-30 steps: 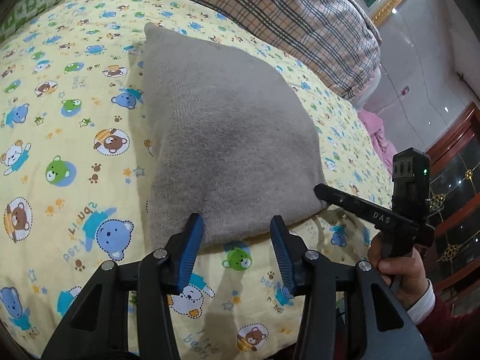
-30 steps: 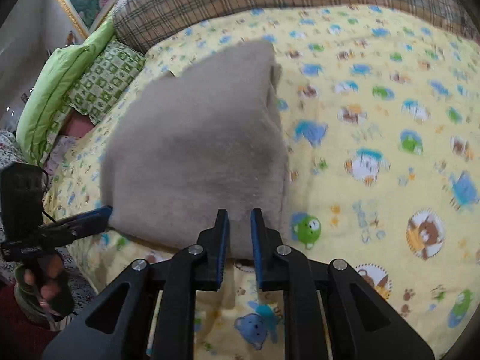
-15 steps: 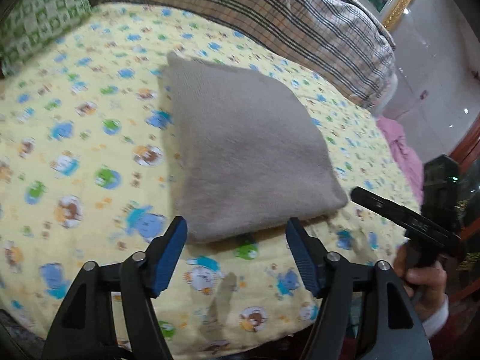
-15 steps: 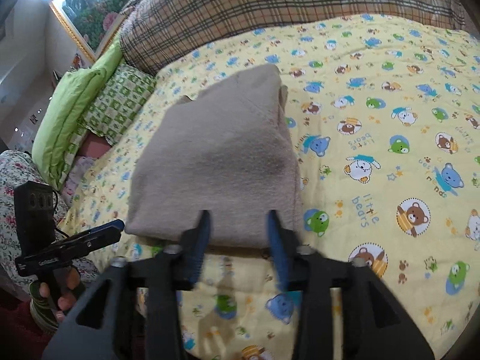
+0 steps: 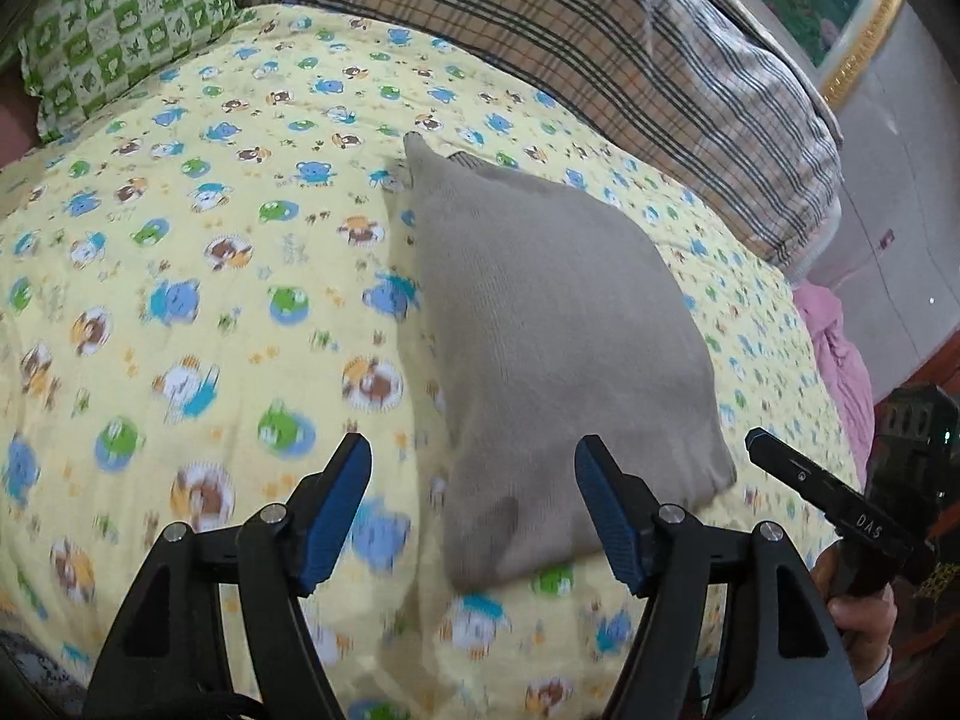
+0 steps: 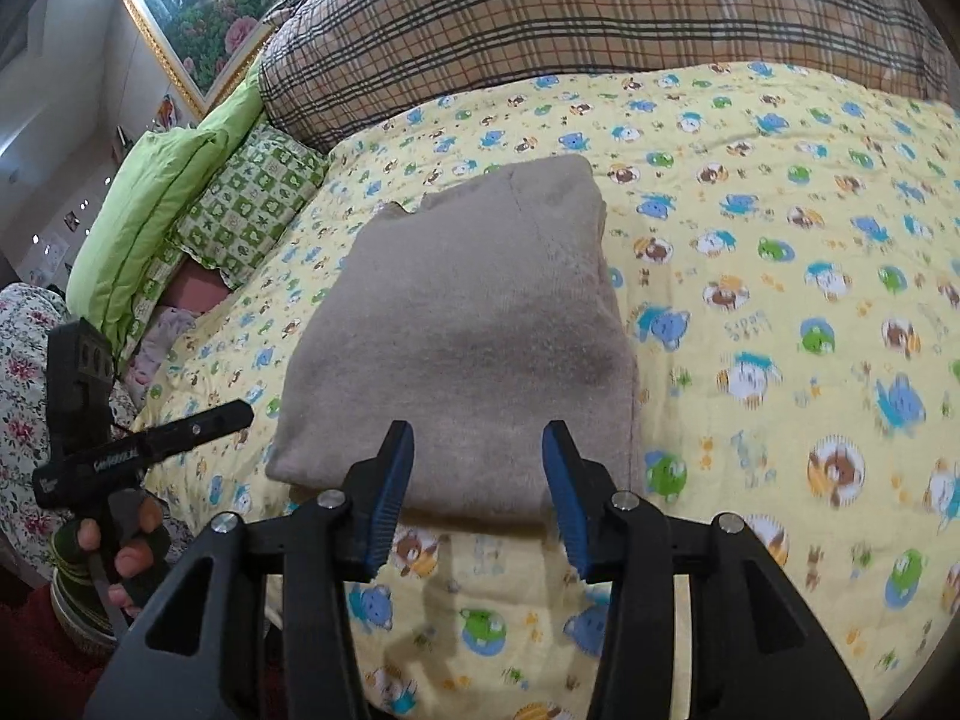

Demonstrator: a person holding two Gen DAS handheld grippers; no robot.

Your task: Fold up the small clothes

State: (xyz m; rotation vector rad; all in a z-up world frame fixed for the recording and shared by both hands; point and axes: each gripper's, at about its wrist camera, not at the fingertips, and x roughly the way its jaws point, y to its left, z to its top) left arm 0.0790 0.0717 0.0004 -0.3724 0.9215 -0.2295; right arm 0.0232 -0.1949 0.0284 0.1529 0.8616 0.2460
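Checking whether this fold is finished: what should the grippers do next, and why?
Probably lift both clear and leave it. The grey garment lies as a neat folded rectangle on the bedspread, and the left gripper and right gripper are open with nothing gripped.

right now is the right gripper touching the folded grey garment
Apart. The right wrist view shows the right gripper open above the folded grey garment, nothing pinched between its blue pads.

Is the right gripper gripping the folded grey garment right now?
No. The right gripper has its fingers apart, clear of the grey garment, which lies folded on the quilt.
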